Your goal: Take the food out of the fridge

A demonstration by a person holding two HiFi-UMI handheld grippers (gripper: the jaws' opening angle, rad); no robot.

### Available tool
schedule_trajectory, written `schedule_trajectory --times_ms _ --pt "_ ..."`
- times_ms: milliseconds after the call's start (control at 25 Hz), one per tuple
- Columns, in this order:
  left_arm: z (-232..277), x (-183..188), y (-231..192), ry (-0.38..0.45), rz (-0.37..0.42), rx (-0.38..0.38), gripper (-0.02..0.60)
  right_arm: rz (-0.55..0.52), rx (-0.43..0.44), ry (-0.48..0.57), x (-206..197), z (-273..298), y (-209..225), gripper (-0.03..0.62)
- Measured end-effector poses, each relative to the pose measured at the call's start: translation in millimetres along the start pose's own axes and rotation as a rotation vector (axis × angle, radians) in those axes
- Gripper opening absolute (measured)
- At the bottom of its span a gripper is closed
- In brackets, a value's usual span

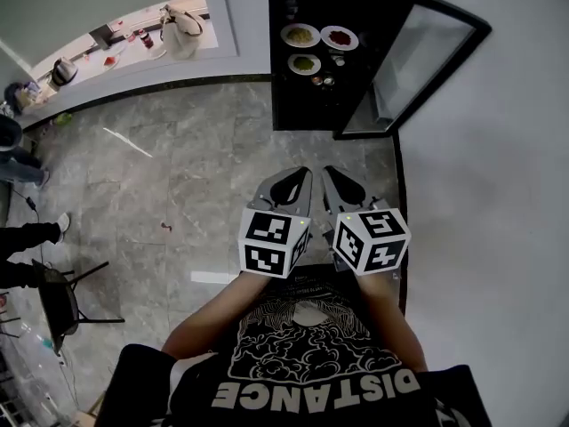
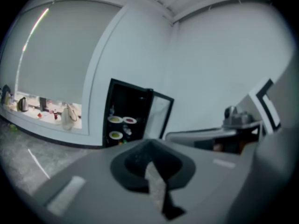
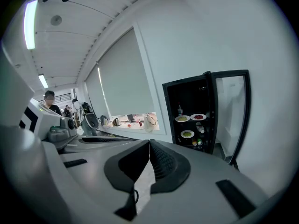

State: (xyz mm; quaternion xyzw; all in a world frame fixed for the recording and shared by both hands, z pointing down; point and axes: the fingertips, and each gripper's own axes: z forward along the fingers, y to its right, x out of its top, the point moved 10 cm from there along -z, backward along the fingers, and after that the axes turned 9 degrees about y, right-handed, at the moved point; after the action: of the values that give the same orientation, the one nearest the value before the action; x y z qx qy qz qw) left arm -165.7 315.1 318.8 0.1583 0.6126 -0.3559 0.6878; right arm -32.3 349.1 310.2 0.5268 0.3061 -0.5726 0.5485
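Head view shows me both claws side by side above the grey floor [image 1: 196,176]. The left gripper [image 1: 300,176] and right gripper [image 1: 331,174] each have their jaws pressed together on nothing, and their own views show the same. The food sits well ahead, inside the black fridge [image 1: 284,105]: a yellow plate [image 1: 300,35] and a red plate [image 1: 340,37] above, a green plate [image 1: 304,63] below. Its door [image 1: 418,69] stands swung open at right. A handbag [image 1: 182,32] rests on the window ledge [image 1: 84,56].
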Motion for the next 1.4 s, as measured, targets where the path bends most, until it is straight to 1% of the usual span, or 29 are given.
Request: schedule_trajectory --times_ms 280,600,960,1240,1400 --pt "0.7 1.1 -11.8 0.006 -0.018 0.006 0.0 0.028 0.01 -0.005 0.1 12.0 -2.8 0.002" --pt "21.2 7.3 -22.6 0.003 -0.017 0.021 0.0 0.055 0.05 -0.024 1.5 36.6 6.2 0.002" --pt "103.7 11.9 -33.9 -0.036 -0.025 0.061 0.0 0.089 0.1 -0.057 15.0 91.4 74.8 0.003" --pt "173.3 29.7 -46.5 -0.056 -0.039 0.097 0.0 0.13 0.146 -0.087 40.8 139.6 129.2 0.002" --pt "210.4 35.2 -50.2 -0.069 -0.045 0.136 0.0 0.147 0.175 -0.101 51.5 165.3 163.8 0.002"
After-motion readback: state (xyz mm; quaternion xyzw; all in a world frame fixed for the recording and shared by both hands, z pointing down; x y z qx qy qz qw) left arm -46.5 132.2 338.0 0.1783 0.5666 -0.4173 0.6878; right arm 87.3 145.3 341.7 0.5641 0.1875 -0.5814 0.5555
